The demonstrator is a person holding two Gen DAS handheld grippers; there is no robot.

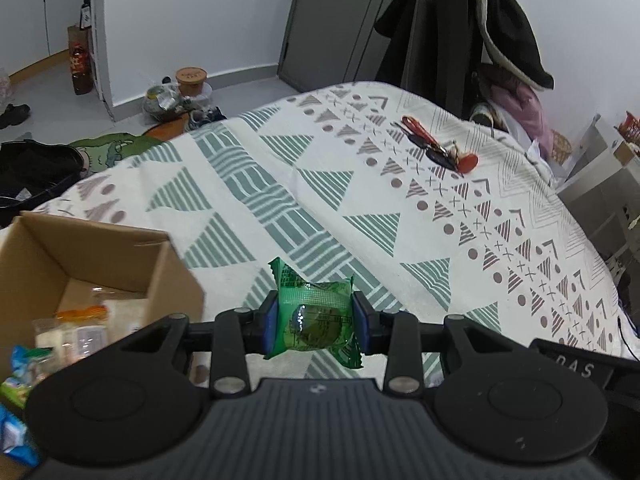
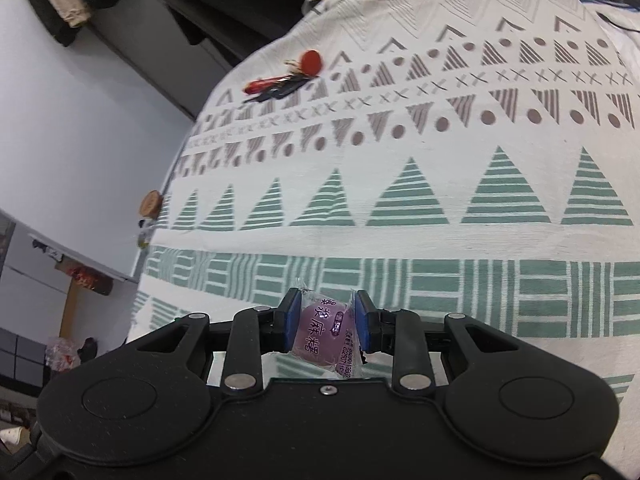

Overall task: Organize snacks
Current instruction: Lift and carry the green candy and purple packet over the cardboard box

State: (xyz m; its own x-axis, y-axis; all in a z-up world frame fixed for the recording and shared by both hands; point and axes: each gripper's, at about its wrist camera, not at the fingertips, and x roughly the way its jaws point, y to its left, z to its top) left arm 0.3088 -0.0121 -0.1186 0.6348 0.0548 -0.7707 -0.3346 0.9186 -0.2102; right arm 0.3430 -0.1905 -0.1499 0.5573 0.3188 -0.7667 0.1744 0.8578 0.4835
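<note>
Blue pads [image 1: 269, 322] of the left gripper [image 1: 315, 322] are pinching a green snack [image 1: 314, 316] above the cloth [image 1: 280, 184], just right of the box [image 1: 168, 276]. Packets [image 1: 72, 332] inside are lying partly cut off and blurred. Likewise, the right gripper [image 2: 328, 322] is clamping a purple snack [image 2: 324, 330], its wrapper's lower edge hiding behind the body. Keys [image 2: 280, 78] are lying well apart. Neither hand is showing.

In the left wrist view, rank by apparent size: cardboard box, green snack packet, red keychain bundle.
1. cardboard box, partly cut off
2. green snack packet, enlarged by nearness to the camera
3. red keychain bundle, farther off, so true size against the packet is unsure
</note>
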